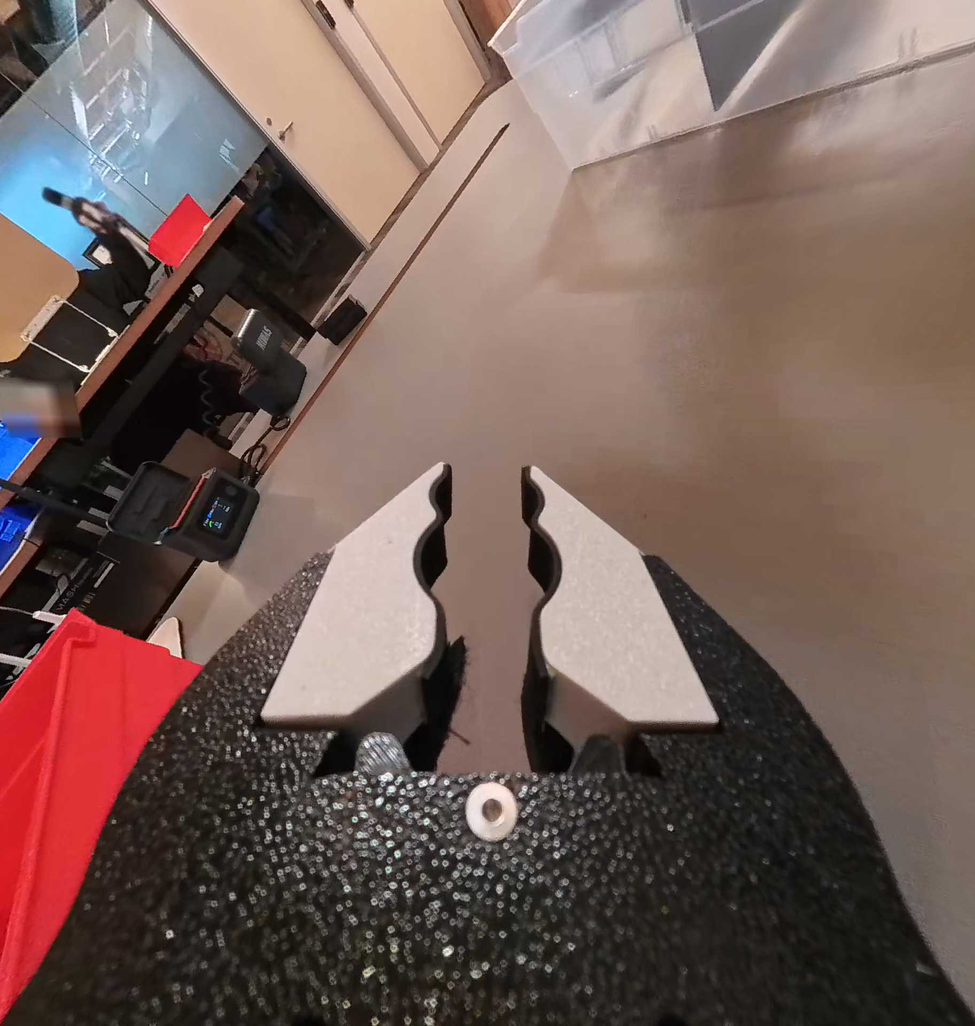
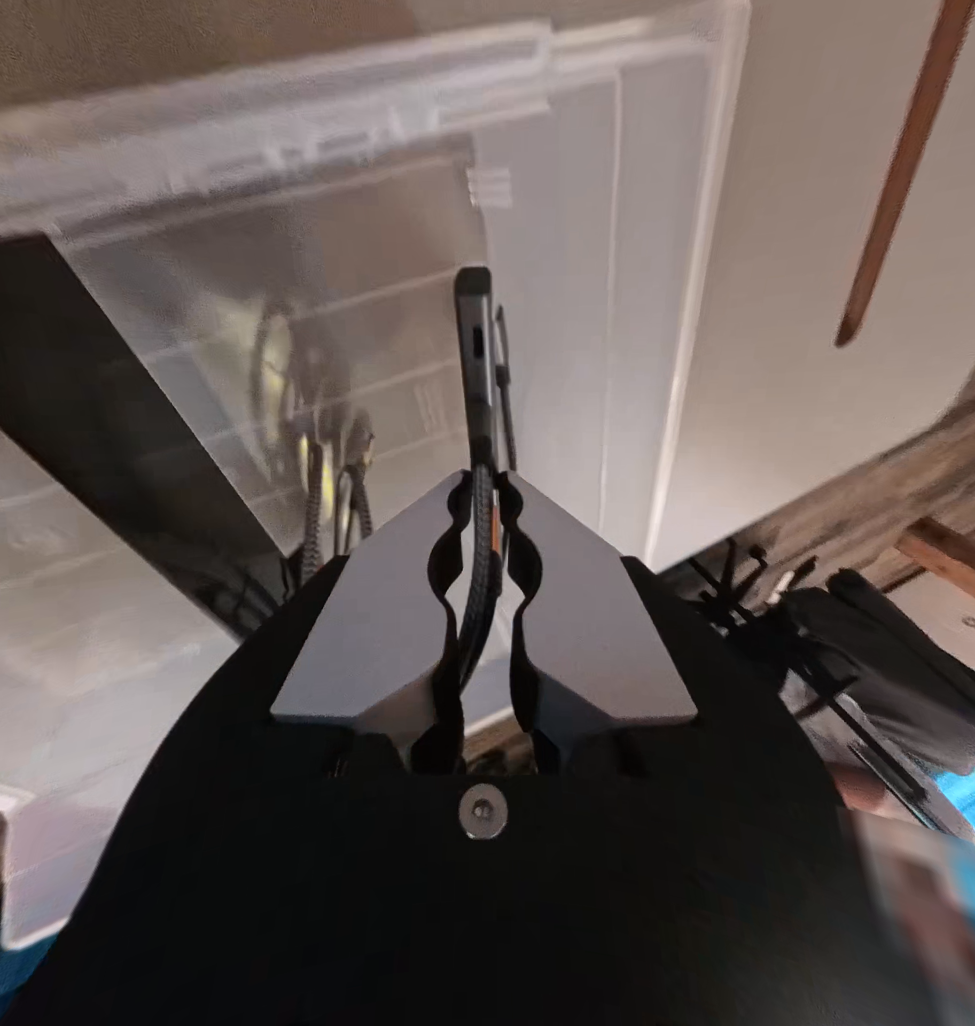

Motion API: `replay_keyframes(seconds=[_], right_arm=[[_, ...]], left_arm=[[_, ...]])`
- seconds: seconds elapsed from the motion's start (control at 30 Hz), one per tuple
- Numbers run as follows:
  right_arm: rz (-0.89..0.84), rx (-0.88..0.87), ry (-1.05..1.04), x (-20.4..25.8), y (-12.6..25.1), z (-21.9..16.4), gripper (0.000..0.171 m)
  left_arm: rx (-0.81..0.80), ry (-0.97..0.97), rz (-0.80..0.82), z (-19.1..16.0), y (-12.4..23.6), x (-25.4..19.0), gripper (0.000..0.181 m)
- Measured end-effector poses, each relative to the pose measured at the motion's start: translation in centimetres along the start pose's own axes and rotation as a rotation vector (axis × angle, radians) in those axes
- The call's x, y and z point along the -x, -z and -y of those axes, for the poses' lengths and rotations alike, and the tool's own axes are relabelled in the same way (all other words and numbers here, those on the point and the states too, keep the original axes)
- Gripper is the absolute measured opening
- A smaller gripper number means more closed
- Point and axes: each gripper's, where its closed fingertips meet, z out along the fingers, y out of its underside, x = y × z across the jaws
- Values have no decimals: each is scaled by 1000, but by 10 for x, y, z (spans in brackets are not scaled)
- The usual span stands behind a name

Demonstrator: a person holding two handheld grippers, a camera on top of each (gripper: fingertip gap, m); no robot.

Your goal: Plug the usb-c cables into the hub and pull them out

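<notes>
A beige tabletop (image 1: 668,388) filled my left wrist view, with a clear plastic storage bin (image 1: 612,83) at 1 o'clock. My left gripper (image 1: 486,483) stood narrowly parted and held nothing. In my right wrist view, the right gripper (image 2: 485,480) was clamped on a black braided cable (image 2: 480,533). The dark grey hub (image 2: 476,344) stood at 12 o'clock just beyond the fingertips, in front of a clear bin (image 2: 252,194). I could not tell whether the cable was seated in it.
</notes>
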Motion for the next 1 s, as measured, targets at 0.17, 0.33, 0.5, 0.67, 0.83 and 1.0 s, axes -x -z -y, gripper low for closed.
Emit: replay_keyframes(seconds=[0.17,0.33,0.5,0.67,0.83,1.0], right_arm=[[147,-82,-203,12,3,19,45],[-370,-418,-408,-56,109,27,44],[-701,-840,-615,-32,224,42,44],[-597,-1419,-522,84,275,160,34],[-730,-1598,-244,137,217,249,33],[-796,-1523,-187,129,162,260,28]], left_arm=[[3,3,-11,-1,0,-2,23],[0,20,-9,-1,1,1,24],[2,44,-7,-2,1,4,27],[0,63,4,-4,2,8,29],[0,138,-13,-9,0,11,31],[40,182,-16,-20,-1,14,33]])
